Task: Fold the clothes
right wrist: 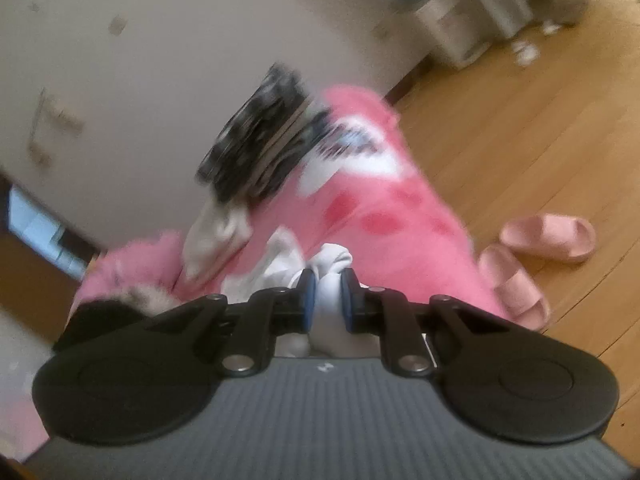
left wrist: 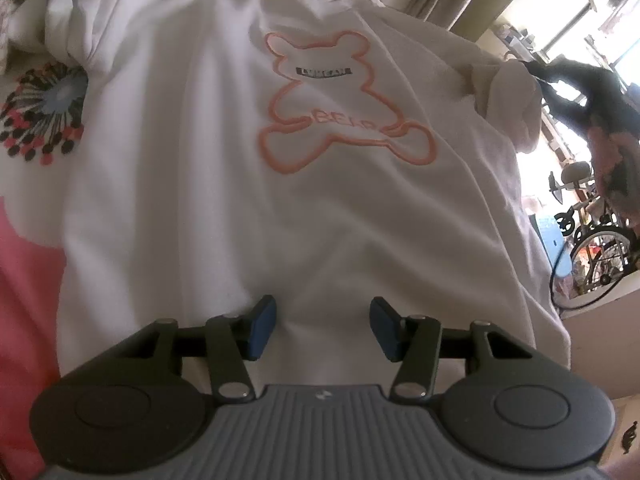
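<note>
A white T-shirt [left wrist: 224, 184] with an orange bear outline [left wrist: 340, 100] lies spread face up on a pink bedspread [left wrist: 28, 272]. My left gripper [left wrist: 324, 328] hovers over the shirt's near hem, open, with its blue pads [left wrist: 262, 330] apart and only flat cloth beneath. At the shirt's right side a bunched sleeve [left wrist: 512, 96] is lifted, and the dark blurred right gripper [left wrist: 540, 76] is at its tip. In the right wrist view my right gripper [right wrist: 328, 300] is shut on a wad of white shirt fabric [right wrist: 330, 264].
Crumpled white cloth [left wrist: 68, 12] lies at the far left of the bed. A dark patterned bundle [right wrist: 260, 140] rests on the bedspread [right wrist: 380, 208] near a pale wall. Two pink slippers [right wrist: 548, 236] sit on the wooden floor [right wrist: 540, 120]. A bicycle wheel [left wrist: 600, 256] stands beyond the bed's right edge.
</note>
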The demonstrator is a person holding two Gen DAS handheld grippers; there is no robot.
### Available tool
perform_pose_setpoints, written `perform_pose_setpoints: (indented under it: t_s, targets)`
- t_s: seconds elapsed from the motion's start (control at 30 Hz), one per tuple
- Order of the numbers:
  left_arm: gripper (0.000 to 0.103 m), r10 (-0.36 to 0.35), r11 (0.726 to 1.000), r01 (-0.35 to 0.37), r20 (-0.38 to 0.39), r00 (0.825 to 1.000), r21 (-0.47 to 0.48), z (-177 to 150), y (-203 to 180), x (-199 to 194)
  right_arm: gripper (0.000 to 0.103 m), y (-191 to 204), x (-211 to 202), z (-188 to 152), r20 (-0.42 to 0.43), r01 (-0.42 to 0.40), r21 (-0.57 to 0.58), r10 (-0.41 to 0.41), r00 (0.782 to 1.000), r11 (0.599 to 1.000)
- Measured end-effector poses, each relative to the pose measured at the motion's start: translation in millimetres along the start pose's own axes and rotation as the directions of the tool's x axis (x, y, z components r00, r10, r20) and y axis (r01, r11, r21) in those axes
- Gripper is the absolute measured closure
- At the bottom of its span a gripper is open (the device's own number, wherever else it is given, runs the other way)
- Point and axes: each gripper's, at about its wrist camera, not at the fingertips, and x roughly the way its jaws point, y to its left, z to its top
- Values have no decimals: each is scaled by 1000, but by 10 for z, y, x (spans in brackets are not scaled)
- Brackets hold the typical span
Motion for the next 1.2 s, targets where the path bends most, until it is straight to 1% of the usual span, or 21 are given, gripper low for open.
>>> perform_pose_setpoints:
  t_s: [0.1, 0.2, 0.3, 0.4, 0.47, 0.57, 0.6, 0.67, 0.7, 0.77, 0.8, 0.83, 0.97, 1.03, 1.1, 1.17, 1.2]
  targets:
    - [54, 12, 1000, -12, 18, 1000, 3, 6, 3, 0, 92, 29, 89, 158, 22, 11, -6, -10, 1000, 1000]
    - [57, 26, 1000, -26, 25, 999, 5, 25, 1, 24, 93, 328, 304, 348, 41, -26, -80, 29, 999, 996]
    - [57, 37, 999, -38, 27, 999, 16, 21, -13, 29, 93, 650, 572, 533, 50, -64, -153, 73, 996, 986]
    - [57, 45, 999, -46, 30, 999, 25, 7, -32, 31, 93, 834, 861, 604, 37, -81, -209, 91, 995, 975]
    - [57, 47, 998, -47, 30, 998, 28, 1, -34, 30, 93, 860, 1082, 536, 6, -64, -233, 68, 998, 970]
    - [57, 40, 999, -41, 31, 999, 18, -4, -16, 27, 92, 725, 1443, 350, -62, 1, -245, -17, 998, 969]
    - [57, 37, 999, -37, 32, 999, 14, -5, -8, 29, 89, 655, 1550, 300, -90, 29, -238, -51, 995, 971]
    - [57, 30, 1000, -30, 34, 999, 5, -9, 8, 32, 86, 490, 1745, 220, -151, 89, -214, -123, 981, 973]
    - [56, 27, 1000, -27, 35, 999, 2, -8, 15, 37, 79, 438, 1764, 213, -160, 105, -204, -139, 977, 973]
    - [56, 19, 1000, -19, 38, 999, -1, -7, 24, 42, 64, 388, 1683, 247, -147, 120, -186, -149, 978, 975]
    - [55, 16, 1000, -16, 39, 999, -2, -8, 28, 45, 53, 398, 1594, 279, -131, 126, -185, -152, 980, 975]
    - [55, 13, 1000, -12, 41, 999, -4, -7, 31, 55, 50, 416, 1494, 314, -110, 132, -189, -155, 982, 973]
    - [53, 5, 1000, -4, 51, 999, -10, -17, 38, 72, 46, 533, 1028, 425, 21, 147, -216, -146, 989, 965]
    - [52, 3, 1000, -2, 58, 998, -18, -30, 42, 73, 46, 602, 858, 424, 54, 134, -223, -126, 991, 966]
    - [52, 1, 999, 2, 70, 998, -34, -50, 52, 73, 46, 773, 775, 344, 35, 107, -269, -101, 994, 957]
    - [52, -3, 999, 7, 85, 996, -54, -75, 65, 72, 46, 1080, 785, 159, -35, 59, -363, -77, 996, 930]
    - [52, -5, 998, 12, 93, 996, -66, -89, 74, 69, 46, 1277, 839, 19, -89, 12, -419, -54, 995, 908]
